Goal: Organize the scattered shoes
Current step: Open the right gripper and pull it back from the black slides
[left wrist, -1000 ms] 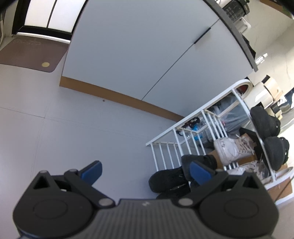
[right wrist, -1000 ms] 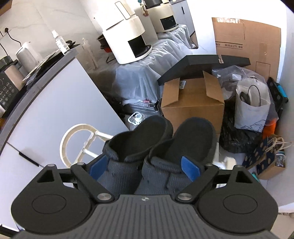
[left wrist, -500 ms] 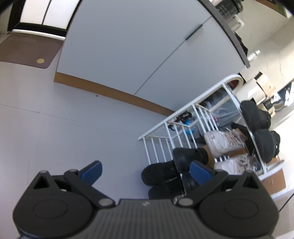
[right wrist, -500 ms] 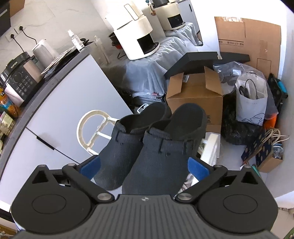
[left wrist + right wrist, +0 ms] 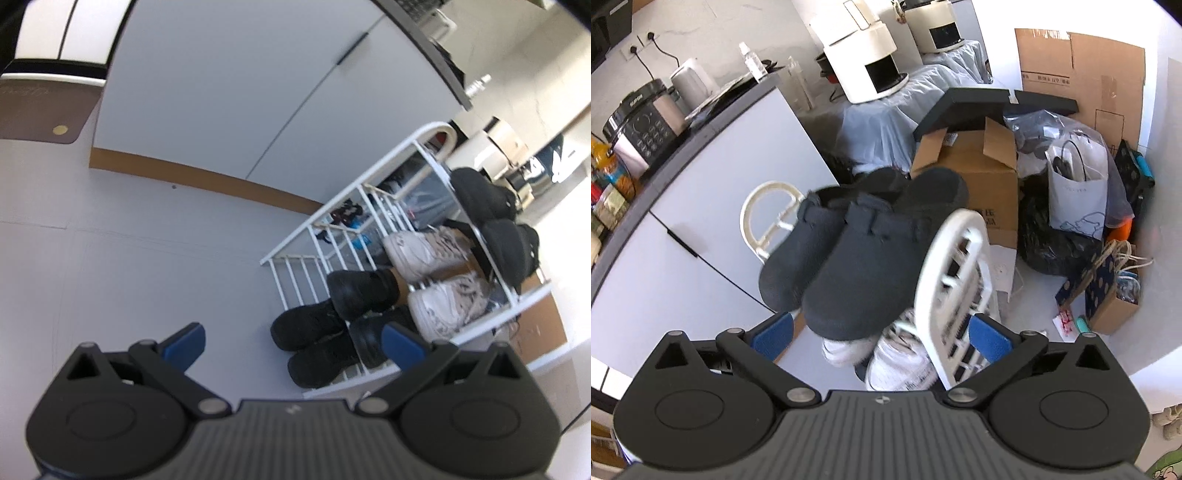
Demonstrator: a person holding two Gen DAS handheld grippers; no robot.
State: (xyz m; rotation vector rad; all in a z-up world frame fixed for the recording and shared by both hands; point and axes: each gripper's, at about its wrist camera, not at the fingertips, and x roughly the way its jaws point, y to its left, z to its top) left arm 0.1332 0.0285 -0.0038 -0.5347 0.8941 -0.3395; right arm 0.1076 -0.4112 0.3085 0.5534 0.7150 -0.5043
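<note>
Dark grey felt clogs [image 5: 849, 266], one pair: on the top tier of the white rack [image 5: 955, 266], toes overhanging. My right gripper [image 5: 881, 334] gapes empty; my left gripper [image 5: 291, 343] likewise. Risk: they look, perhaps, poised to slide off.
</note>
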